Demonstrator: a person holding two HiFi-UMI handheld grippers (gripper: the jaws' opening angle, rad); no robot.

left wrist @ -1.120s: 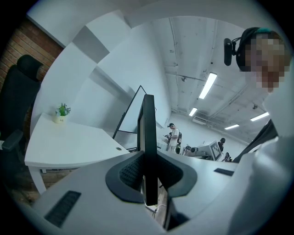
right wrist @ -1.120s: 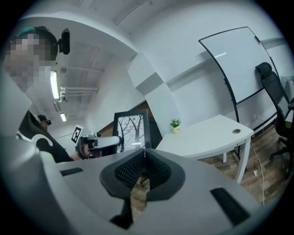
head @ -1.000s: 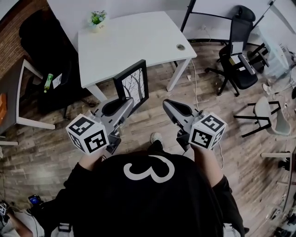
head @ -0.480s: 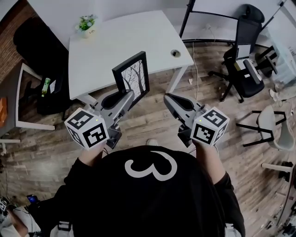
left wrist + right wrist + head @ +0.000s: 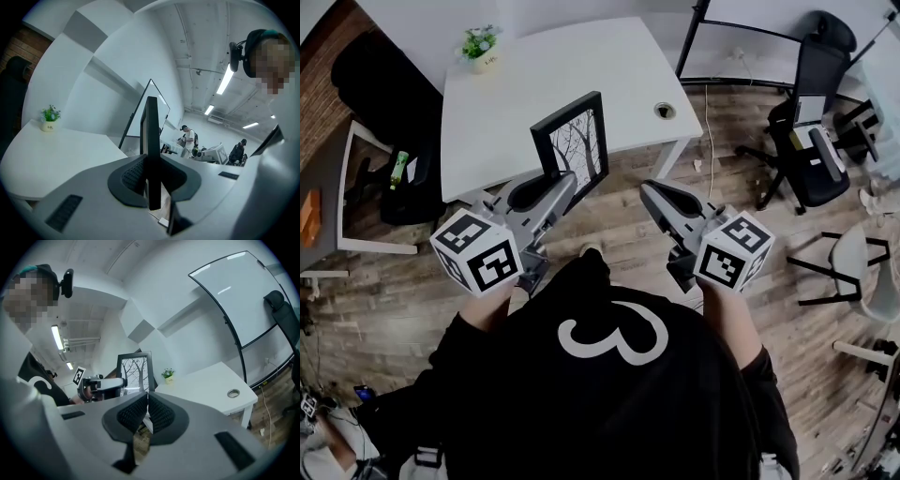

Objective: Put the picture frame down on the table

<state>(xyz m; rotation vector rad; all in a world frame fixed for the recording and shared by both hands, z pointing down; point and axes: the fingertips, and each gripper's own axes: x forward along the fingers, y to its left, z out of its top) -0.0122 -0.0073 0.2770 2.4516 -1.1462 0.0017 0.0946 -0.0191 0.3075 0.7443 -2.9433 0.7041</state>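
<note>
In the head view, we hold the picture frame (image 5: 572,150) upright in the left gripper (image 5: 564,184), caught by its lower left edge. It hangs in the air at the near edge of the white bench (image 5: 534,84) and rests on nothing yet. The right gripper (image 5: 651,189) hovers beside it, apart from the frame.

In the left gripper view, the frame stands edge-on between the fingers (image 5: 133,176), which are narrowed tight onto it. Bare bench top lies beyond, with a potted plant (image 5: 49,116) at the far corner.

In the right gripper view, the fingers (image 5: 132,414) are pressed together with nothing between them.

To set it down well, we judge the frame should go further over the bare top, clear of the plant and the cable hole (image 5: 665,111). We then lower it level until its bottom edge meets the surface, and loosen the fingers only once it bears its own weight.
</note>
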